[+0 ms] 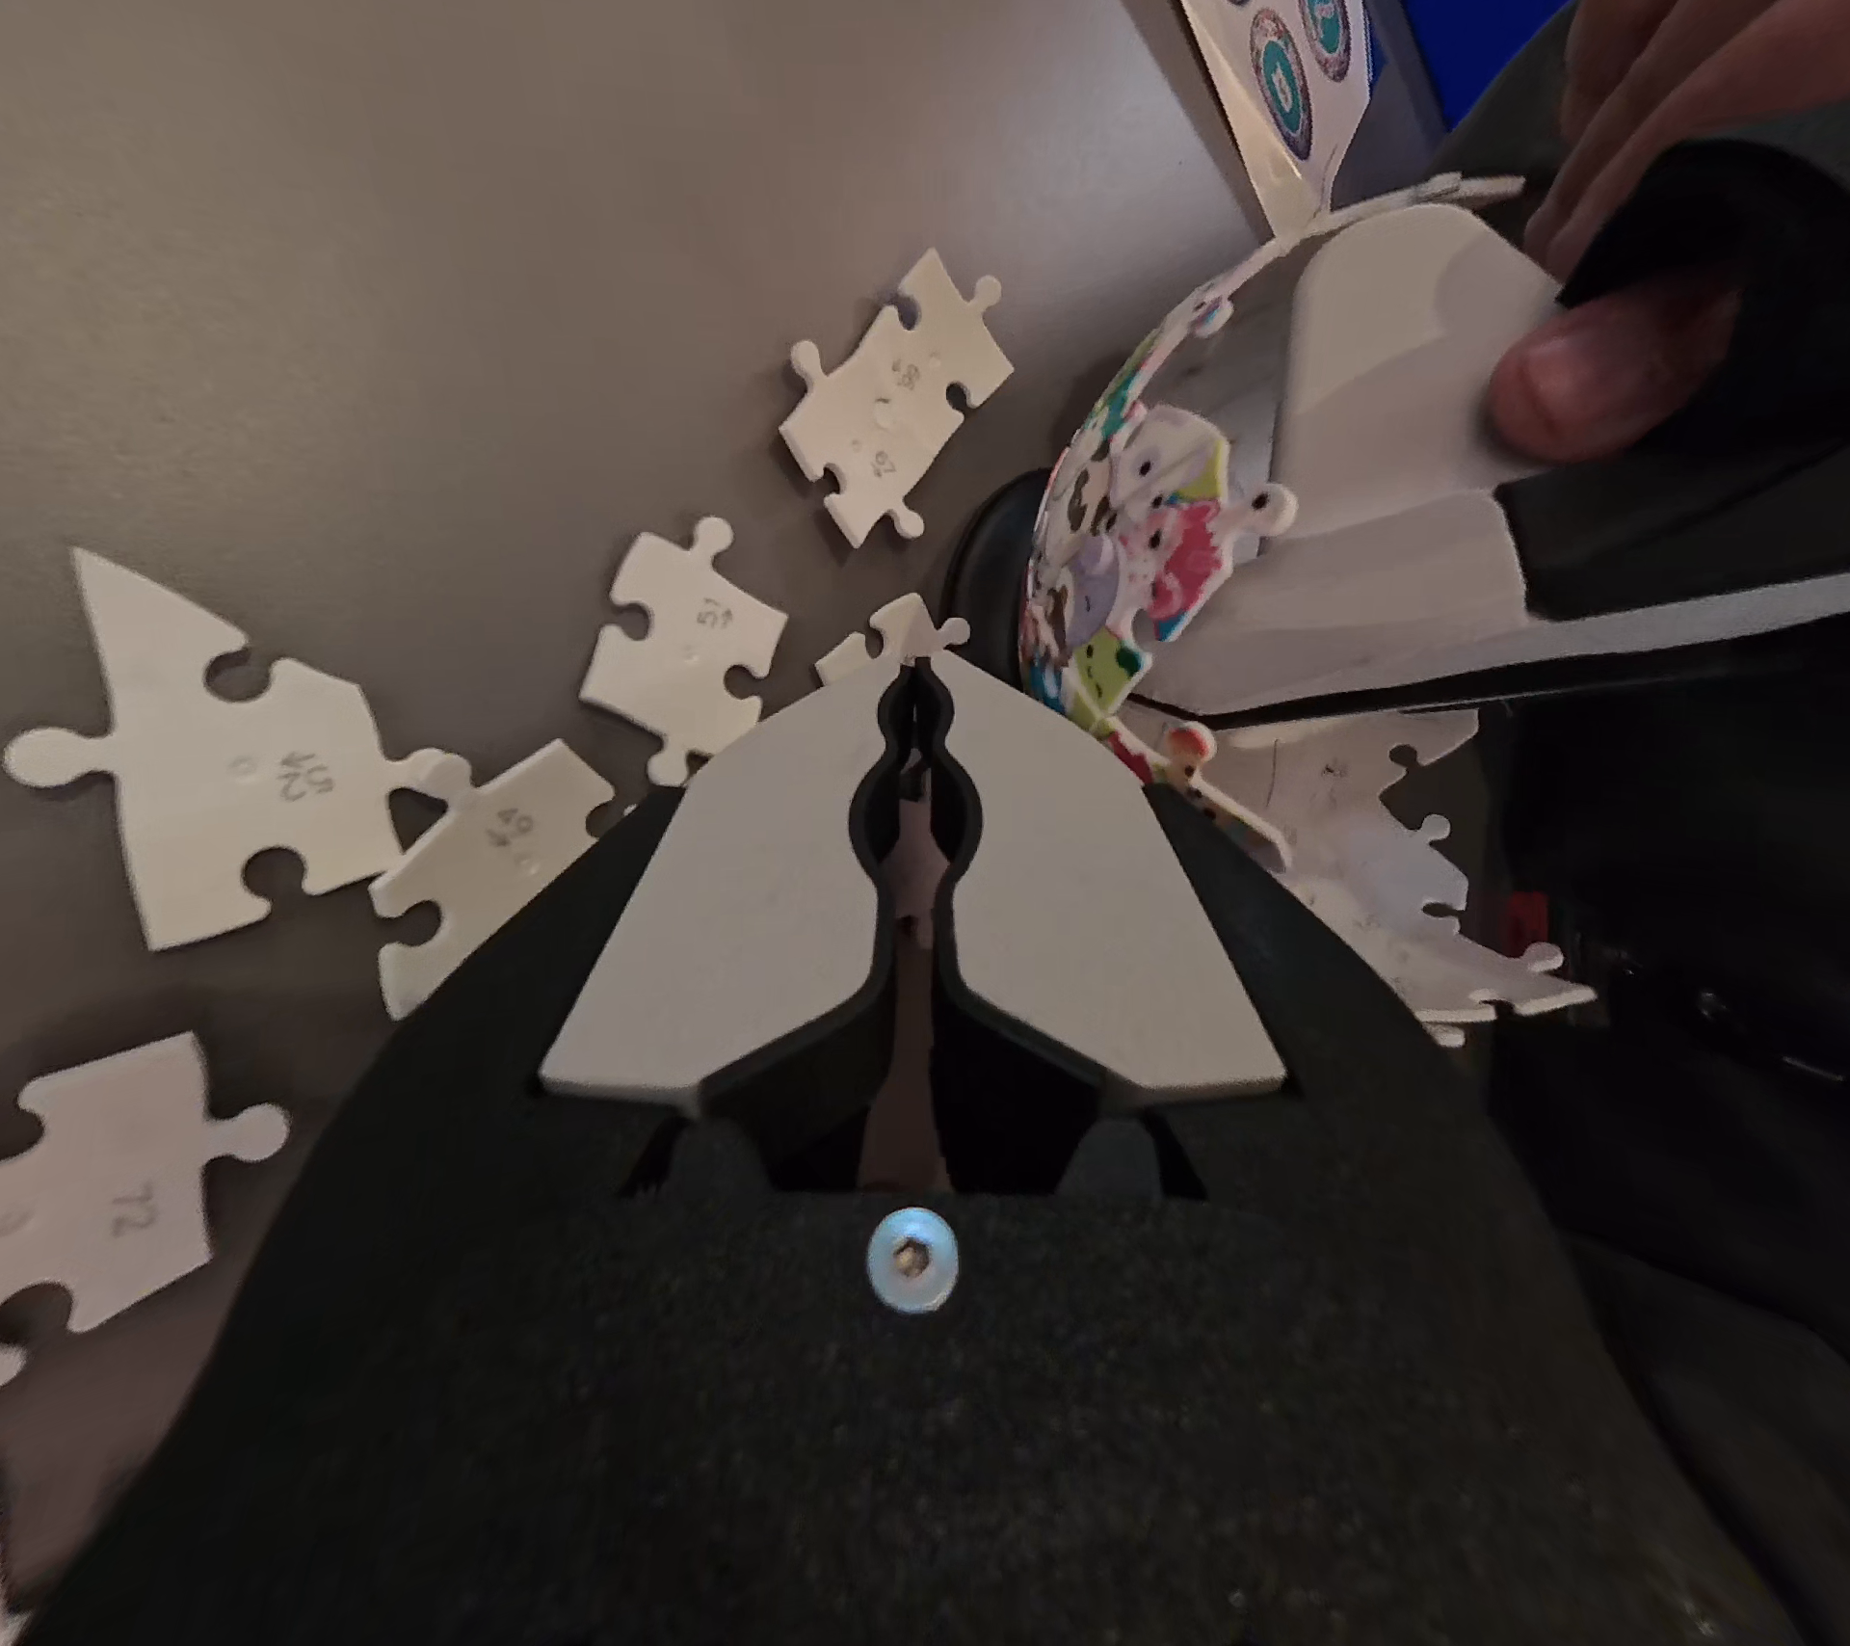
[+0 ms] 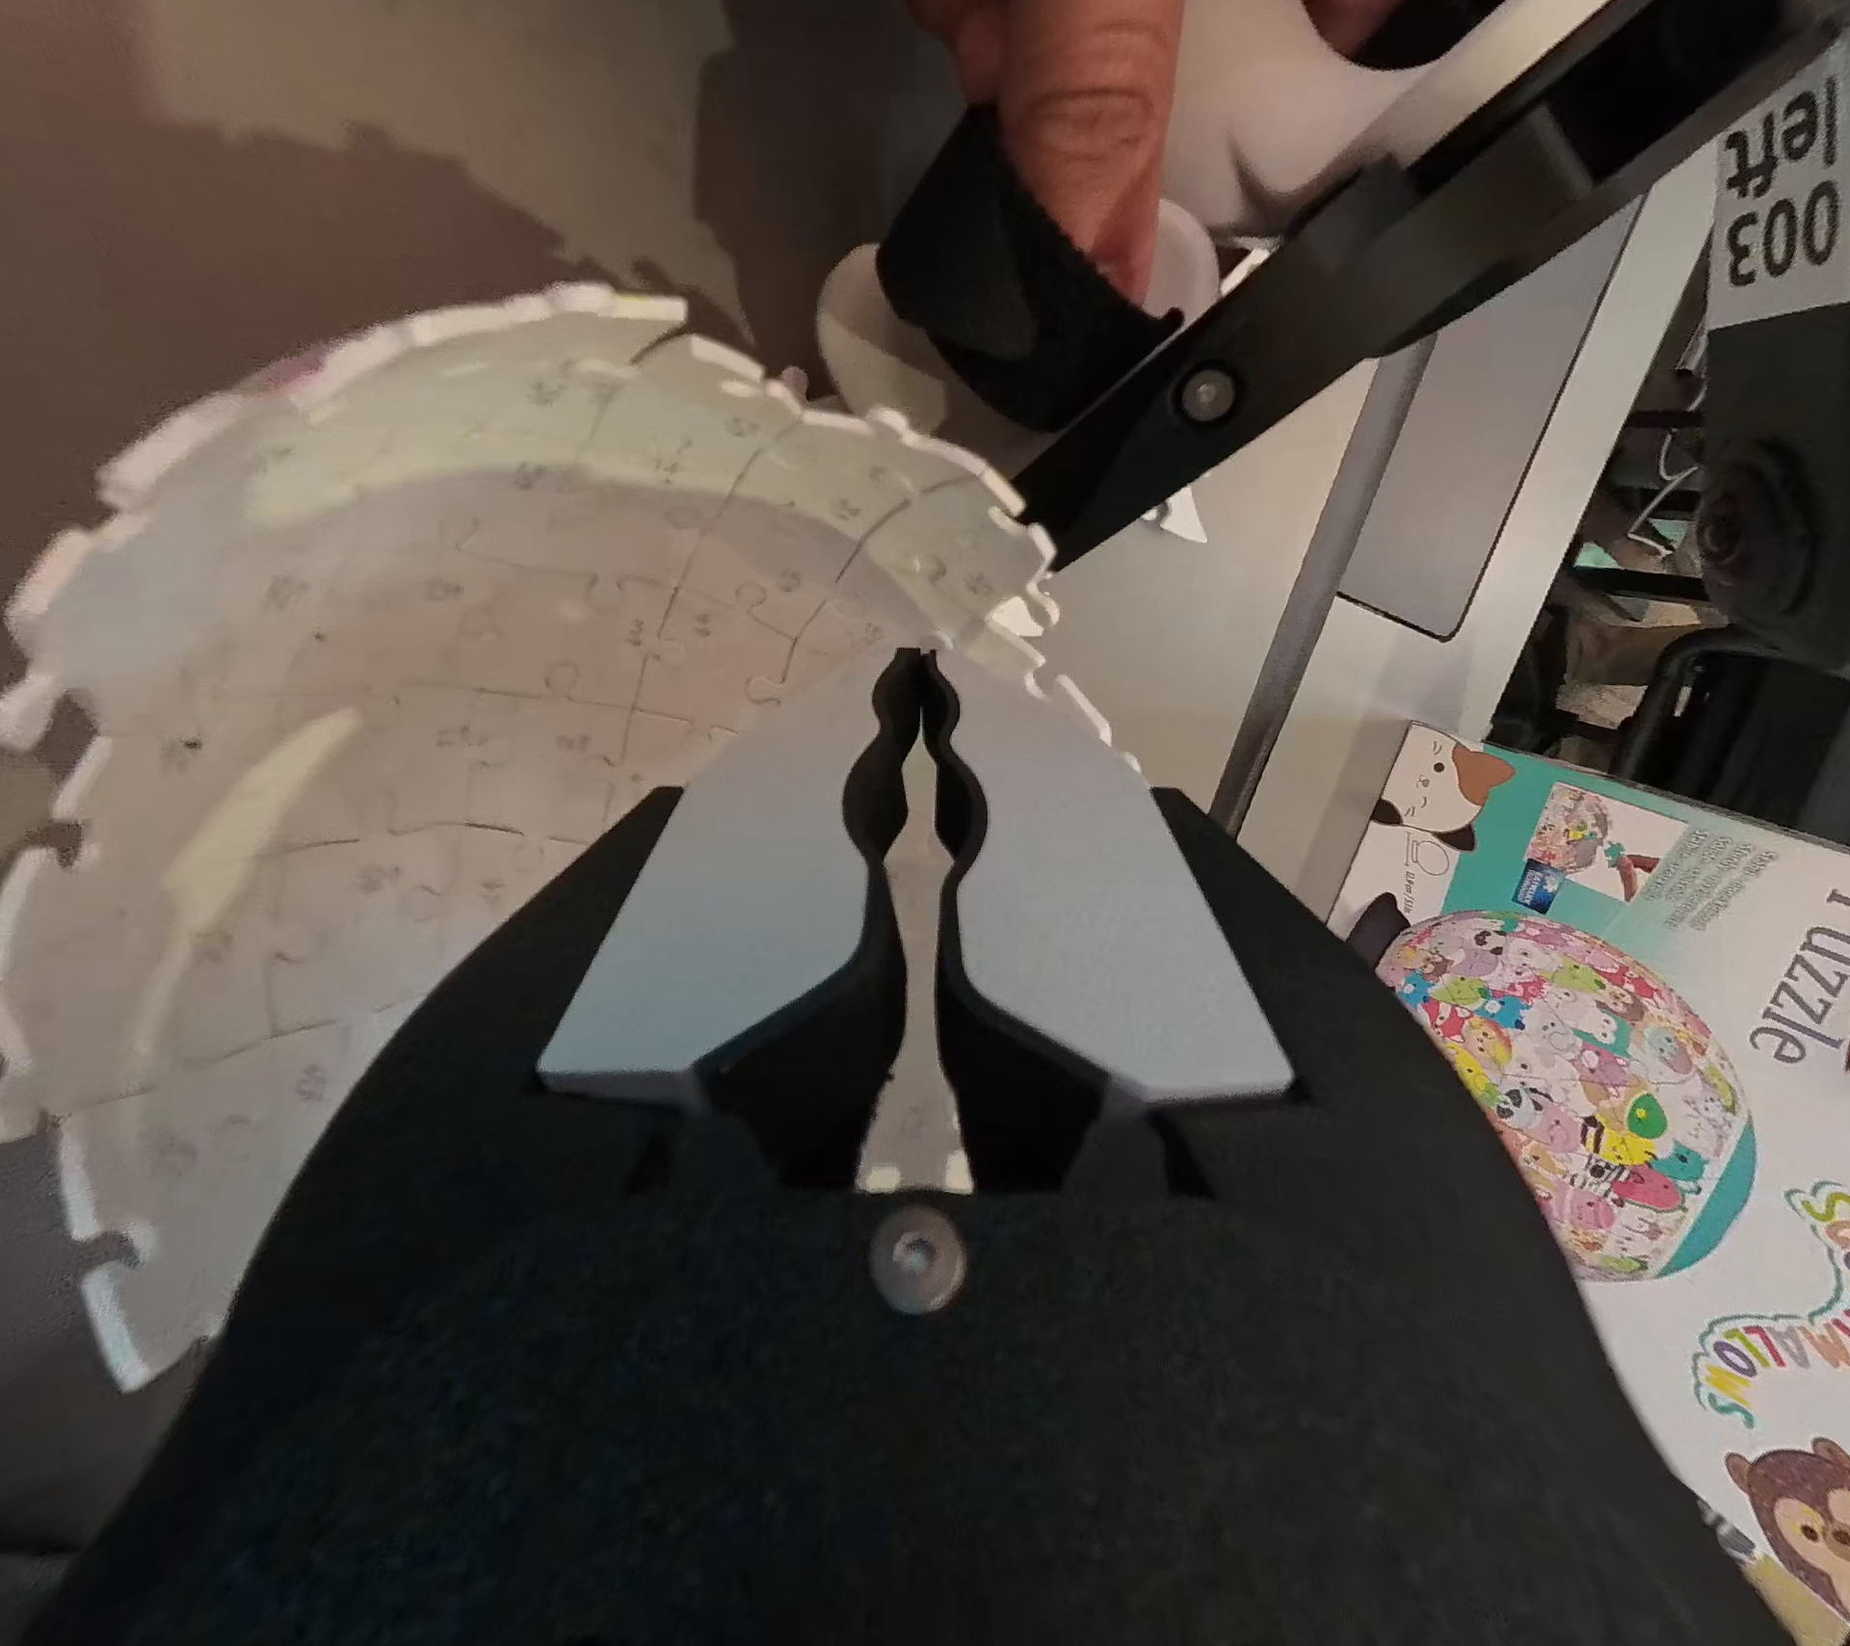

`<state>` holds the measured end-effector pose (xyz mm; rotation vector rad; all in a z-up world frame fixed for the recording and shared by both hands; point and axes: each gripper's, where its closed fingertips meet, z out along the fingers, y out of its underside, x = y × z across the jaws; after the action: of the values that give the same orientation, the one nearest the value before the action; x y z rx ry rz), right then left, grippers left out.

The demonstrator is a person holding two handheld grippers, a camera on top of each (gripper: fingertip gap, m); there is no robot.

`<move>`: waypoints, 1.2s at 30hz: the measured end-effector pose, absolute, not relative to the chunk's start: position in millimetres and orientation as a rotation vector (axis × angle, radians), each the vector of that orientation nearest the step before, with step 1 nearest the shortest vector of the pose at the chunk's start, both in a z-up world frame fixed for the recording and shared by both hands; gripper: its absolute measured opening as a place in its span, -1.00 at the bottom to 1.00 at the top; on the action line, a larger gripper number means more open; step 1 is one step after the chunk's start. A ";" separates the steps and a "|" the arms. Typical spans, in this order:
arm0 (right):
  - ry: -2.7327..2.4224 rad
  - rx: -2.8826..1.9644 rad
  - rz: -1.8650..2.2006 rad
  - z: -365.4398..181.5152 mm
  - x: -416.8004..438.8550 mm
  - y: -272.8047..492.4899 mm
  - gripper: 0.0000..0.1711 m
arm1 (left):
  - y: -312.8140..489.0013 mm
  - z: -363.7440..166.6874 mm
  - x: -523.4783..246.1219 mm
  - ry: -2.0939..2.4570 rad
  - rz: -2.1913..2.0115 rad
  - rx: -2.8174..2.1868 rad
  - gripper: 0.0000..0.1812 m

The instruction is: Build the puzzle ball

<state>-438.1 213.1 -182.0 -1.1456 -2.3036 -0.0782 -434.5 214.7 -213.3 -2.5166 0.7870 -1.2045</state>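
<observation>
Left wrist view: the left tool [image 1: 916, 667] is clenched on a small white puzzle piece [image 1: 916, 622], whose knobbed end pokes out past the tips. White loose pieces [image 1: 691, 647] lie face down on the grey bench [image 1: 400, 146]. The half-built colourful puzzle ball shell [image 1: 1111, 557] sits just right of the tips, with the right tool [image 1: 1301, 537] reaching into it.

Right wrist view: the right tool [image 2: 916, 662] is clenched at the shell's jagged rim [image 2: 961, 557]; can't tell if it's actually pinching it. The bowl's open white inside faces the camera, left of the tips. The printed puzzle box [image 2: 1602, 997] lies right.

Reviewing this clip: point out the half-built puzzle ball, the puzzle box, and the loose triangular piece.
half-built puzzle ball [image 2: 481, 647]: right wrist view, on its white inner surface.
puzzle box [image 2: 1692, 1288]: right wrist view, on the white printed face.
loose triangular piece [image 1: 215, 757]: left wrist view, on the middle of its white back.
</observation>
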 end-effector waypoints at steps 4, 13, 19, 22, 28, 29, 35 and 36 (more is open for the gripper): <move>-2.305 -1.158 -0.078 -182.1 -438.2 213.5 -1.00 | 215.0 -213.5 -435.1 0.808 -1.168 -2.516 -1.00; -2.289 -1.139 -0.091 -179.4 -439.5 214.3 -1.00 | 214.0 -202.1 -438.7 0.762 -1.266 -2.462 -1.00; -2.300 -1.141 -0.096 -182.4 -438.3 214.9 -1.00 | 212.0 -210.1 -435.0 0.790 -1.252 -2.489 -1.00; -2.299 -1.149 -0.091 -182.5 -438.6 215.3 -1.00 | 211.9 -210.4 -435.0 0.800 -1.240 -2.488 -1.00; -2.309 -1.152 -0.135 -187.0 -436.7 220.0 -1.00 | 209.5 -212.2 -430.1 0.837 -1.238 -2.490 -1.00; -2.308 -1.149 -0.138 -187.2 -436.3 220.8 -1.00 | 209.5 -212.0 -428.5 0.842 -1.240 -2.487 -1.00; -2.284 -1.147 -0.109 -178.1 -434.3 221.9 -1.00 | 212.1 -208.3 -429.2 0.794 -1.286 -2.466 -1.00; -2.281 -1.144 -0.104 -175.6 -433.8 221.9 -1.00 | 212.8 -208.2 -431.0 0.786 -1.281 -2.466 -1.00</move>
<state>-433.8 221.9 -175.6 -1.1441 -2.2808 -0.1043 -431.0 212.8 -208.2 -2.4662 0.7865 -1.2815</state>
